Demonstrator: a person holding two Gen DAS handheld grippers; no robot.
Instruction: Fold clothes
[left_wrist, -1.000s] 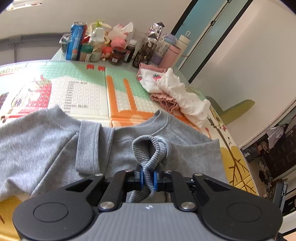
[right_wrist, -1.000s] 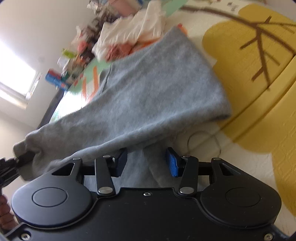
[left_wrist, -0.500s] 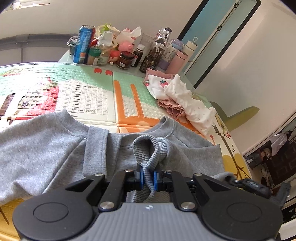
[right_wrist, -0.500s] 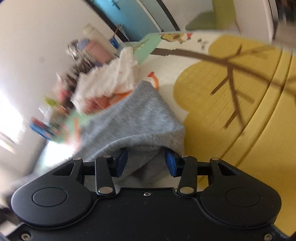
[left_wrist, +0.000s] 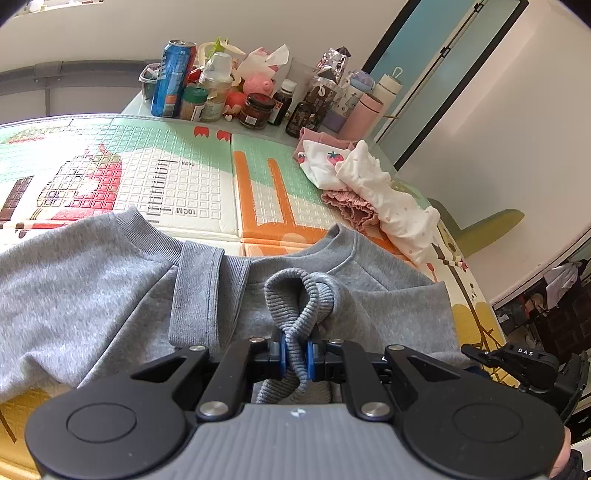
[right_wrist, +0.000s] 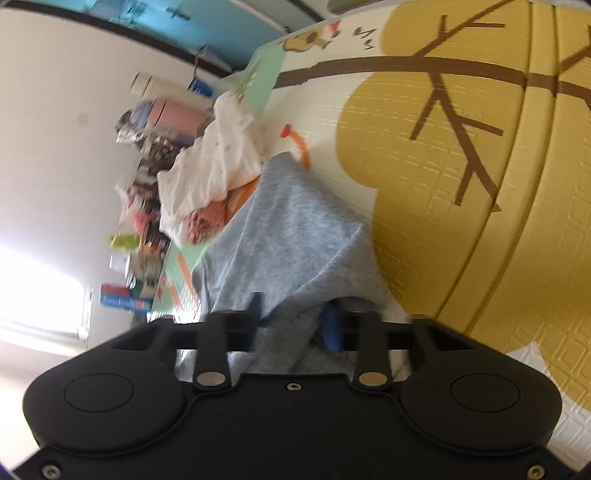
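With the left gripper (left_wrist: 295, 356) clamped on the grey sweatshirt's (left_wrist: 92, 288) ribbed cuff (left_wrist: 299, 291) and the right gripper (right_wrist: 295, 321) standing wide around its body fabric, a sleeve fold appears in hand; next, lay the cuff flat.

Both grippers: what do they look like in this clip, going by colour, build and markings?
The left gripper has a ribbed grey body, black linkage arms with silver pivot screws, two round black housings and blue finger pads. The right gripper is built the same way but has a plain black body, also with blue pads. In the left wrist view, its black handle part carries white lettering reading "DAS".
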